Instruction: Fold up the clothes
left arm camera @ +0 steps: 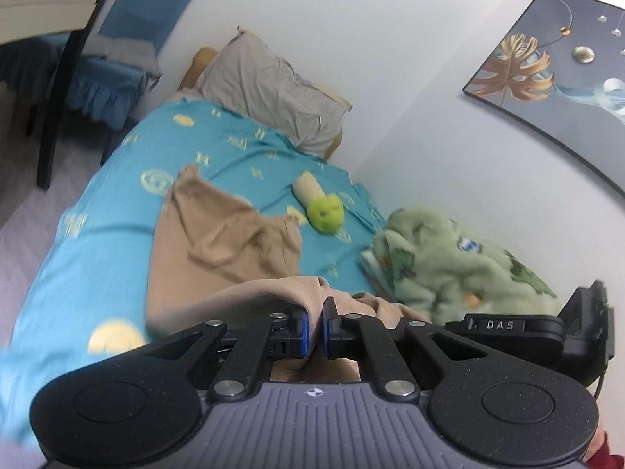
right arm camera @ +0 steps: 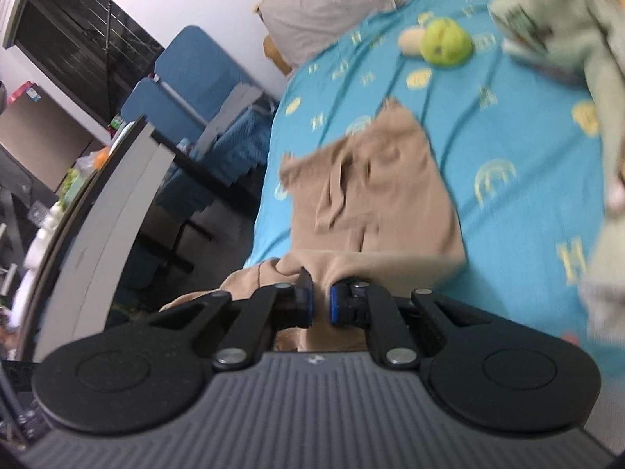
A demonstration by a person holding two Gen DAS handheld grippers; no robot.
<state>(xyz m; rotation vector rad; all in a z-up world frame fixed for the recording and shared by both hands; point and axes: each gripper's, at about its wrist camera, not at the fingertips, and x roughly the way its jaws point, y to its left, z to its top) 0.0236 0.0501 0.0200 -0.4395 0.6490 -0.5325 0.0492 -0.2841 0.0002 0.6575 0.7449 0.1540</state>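
A tan garment (left arm camera: 218, 242) lies spread on the turquoise bed sheet (left arm camera: 97, 234), its far part wrinkled and flat. My left gripper (left arm camera: 315, 326) is shut on the garment's near edge, with cloth bunched between the blue pads. The other gripper's black body (left arm camera: 539, 332) shows at the right of the left wrist view. In the right wrist view the tan garment (right arm camera: 375, 195) stretches away over the sheet (right arm camera: 508, 136). My right gripper (right arm camera: 321, 303) is shut on its near edge, and cloth folds over the fingers.
A green fleece blanket (left arm camera: 449, 262) is heaped by the wall, also in the right wrist view (right arm camera: 566, 19). A green and beige plush toy (left arm camera: 322, 205) lies mid-bed. A grey pillow (left arm camera: 273, 90) is at the head. Blue chairs (right arm camera: 187, 90) and a table (right arm camera: 97, 203) stand beside the bed.
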